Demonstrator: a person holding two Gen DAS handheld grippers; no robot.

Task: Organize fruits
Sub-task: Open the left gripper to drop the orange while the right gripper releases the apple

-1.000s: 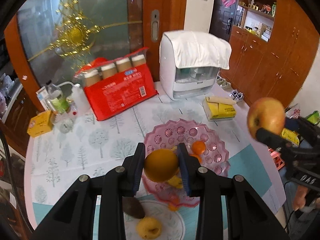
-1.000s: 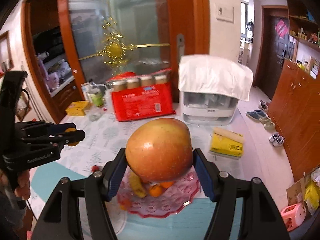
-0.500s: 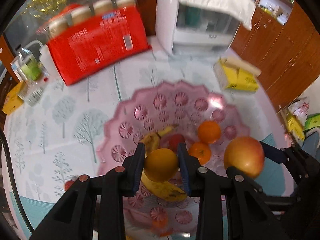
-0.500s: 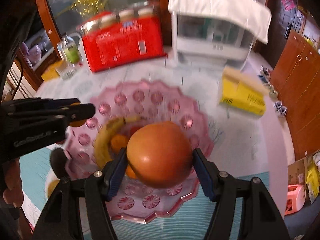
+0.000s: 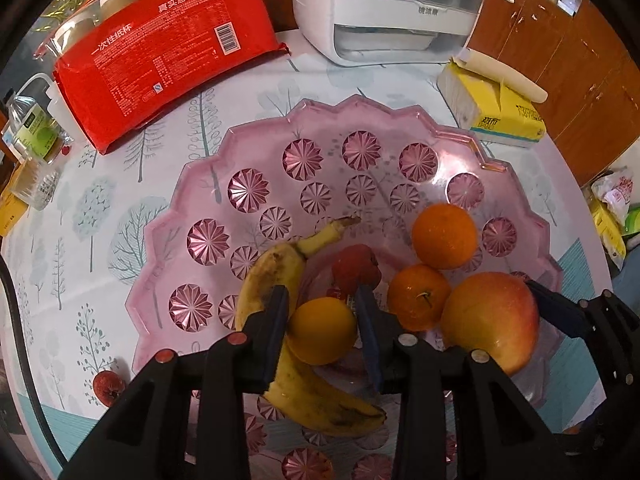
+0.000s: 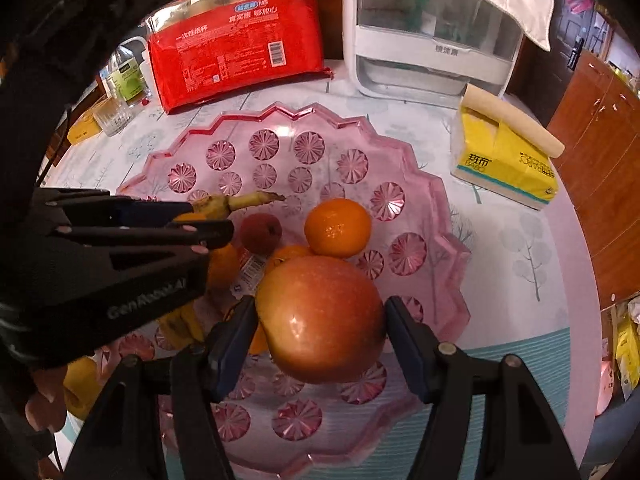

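While both grippers point down into the pink fruit tray [image 5: 256, 136], the left gripper [image 5: 322, 320] has a small yellow-orange fruit [image 5: 322, 330] between its pads at lower centre of the left wrist view; its jaws are opening, with a thin gap showing at the right pad. That fruit sits just above a spotted banana [image 5: 276, 276], which curves under the left finger and toward the lower edge of the frame. Crowding the right finger are a small red fruit [image 5: 356, 268], a tangerine with a stem [image 5: 418, 296] and, above it, a larger orange [image 5: 444, 236]. At lower centre of the right wrist view, the right gripper [image 6: 320, 328] is closed about halfway on a large red-yellow apple [image 6: 320, 320], both pads pressing its sides, low over the tray's near half and just beside the tangerine. Outside the tray, on the tree-print tablecloth [image 5: 120, 216], lie a red pack of paper cups [image 5: 160, 48] at upper left, a white appliance [image 5: 392, 8] at top centre, a yellow tissue pack [image 5: 492, 108] at upper right, and one small red fruit on the cloth [image 5: 106, 386] at lower left.
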